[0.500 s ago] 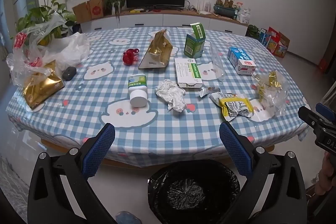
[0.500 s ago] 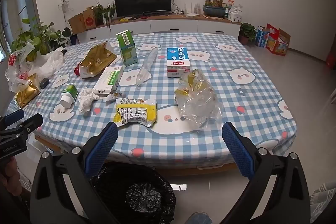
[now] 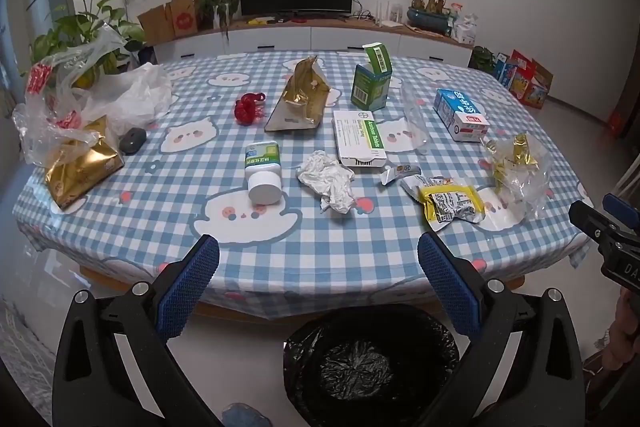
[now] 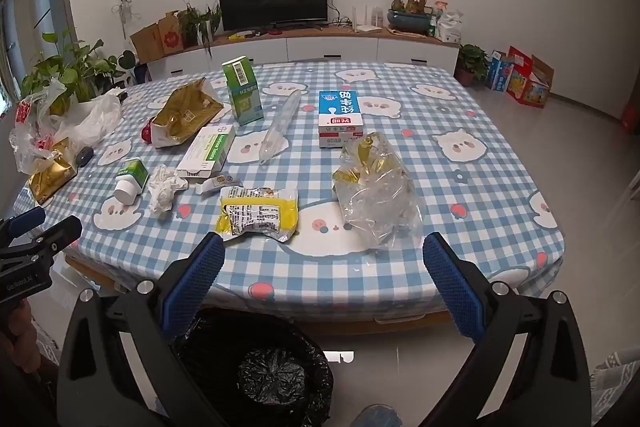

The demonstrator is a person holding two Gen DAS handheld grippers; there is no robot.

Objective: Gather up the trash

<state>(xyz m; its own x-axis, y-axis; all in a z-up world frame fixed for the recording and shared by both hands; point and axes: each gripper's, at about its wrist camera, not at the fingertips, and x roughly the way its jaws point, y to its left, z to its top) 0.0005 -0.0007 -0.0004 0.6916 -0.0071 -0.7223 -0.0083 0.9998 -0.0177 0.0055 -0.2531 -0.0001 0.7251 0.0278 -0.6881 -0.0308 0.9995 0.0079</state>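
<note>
Apparently the collecting is only just beginning: the bin [image 3: 370,363], lined with a black bag, is standing on the floor just in front of the table's near edge and is looking empty, while all the litter is lying on the checked tablecloth [image 3: 280,251] untouched. The left gripper [image 3: 318,283] and the right gripper [image 4: 324,279] are both hovering over that near edge with jaws spread wide and nothing between them. Nearest the left one, the crumpled white paper [image 3: 328,179] is sitting beside the small white-capped bottle [image 3: 262,171], which is lying on its side with its long axis running near to far and the cap pointing toward the near edge. Nearest the right one, the yellow snack wrapper [image 4: 258,213] is lying flat, its long axis running left to right, with the crinkled clear bag [image 4: 376,187] just to its right. Farther back, the flat tablet box [image 3: 359,139], the green carton [image 3: 372,79] and the blue-and-white carton [image 4: 340,117] are waiting too.
</note>
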